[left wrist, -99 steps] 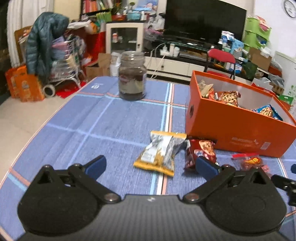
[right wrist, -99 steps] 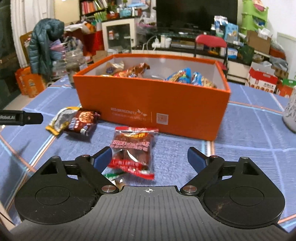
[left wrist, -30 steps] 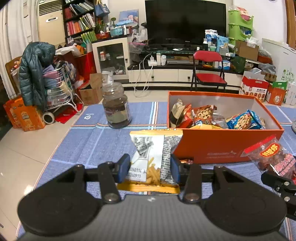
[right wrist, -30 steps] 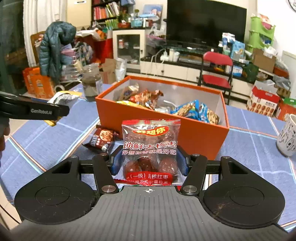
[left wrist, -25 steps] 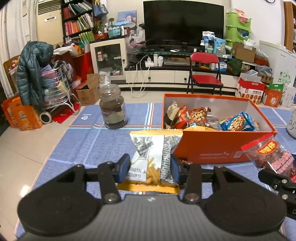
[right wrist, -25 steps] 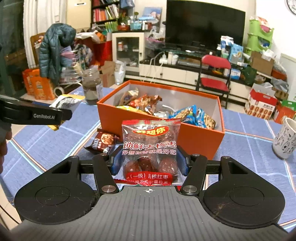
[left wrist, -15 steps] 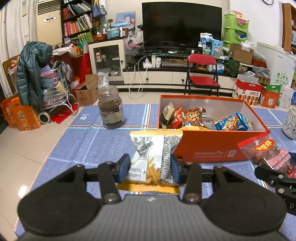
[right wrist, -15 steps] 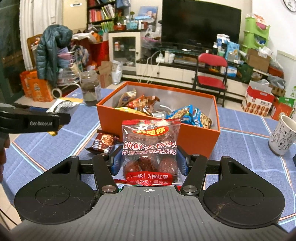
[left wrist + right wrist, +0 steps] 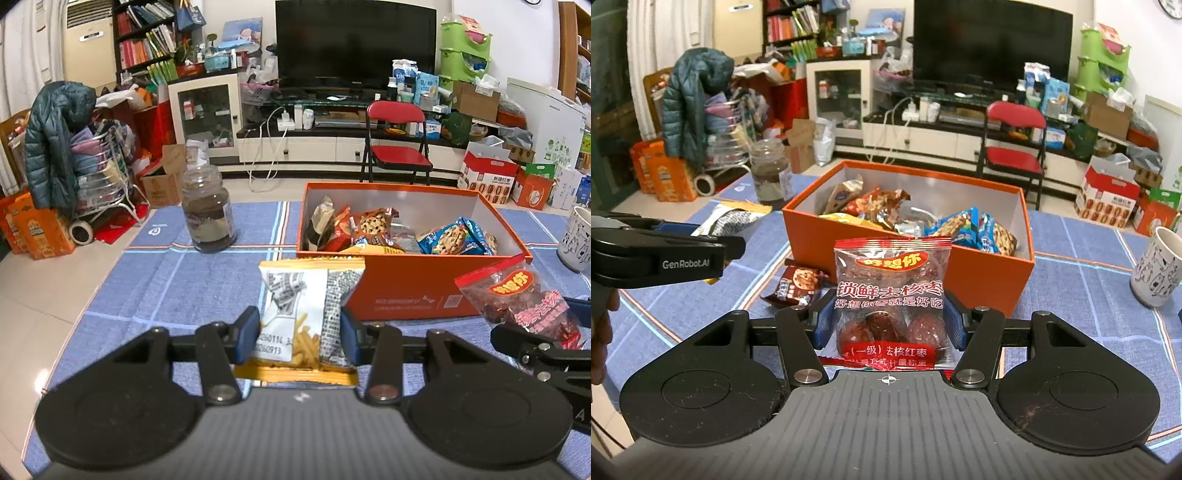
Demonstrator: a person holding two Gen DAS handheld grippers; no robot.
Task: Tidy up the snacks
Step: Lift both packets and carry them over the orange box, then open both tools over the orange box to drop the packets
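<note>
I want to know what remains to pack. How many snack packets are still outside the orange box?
3: the yellow packet in the left hand-held gripper, the red date packet in the right hand-held gripper, and a brown cookie packet on the tablecloth. Others may be hidden.

Open top on orange box point(image 9: 912, 258); near half heaped with snack packets point(image 9: 886, 210), bare floor along far wall. Blue worktop point(image 9: 147, 280) clear between glass jar point(image 9: 208, 214) and box. Cookie packet point(image 9: 798, 284) flat on cloth just before box's near-left corner. White mug point(image 9: 1156, 269) upright, well right of box. Left hand-held gripper point(image 9: 713, 247) across left approach.
</note>
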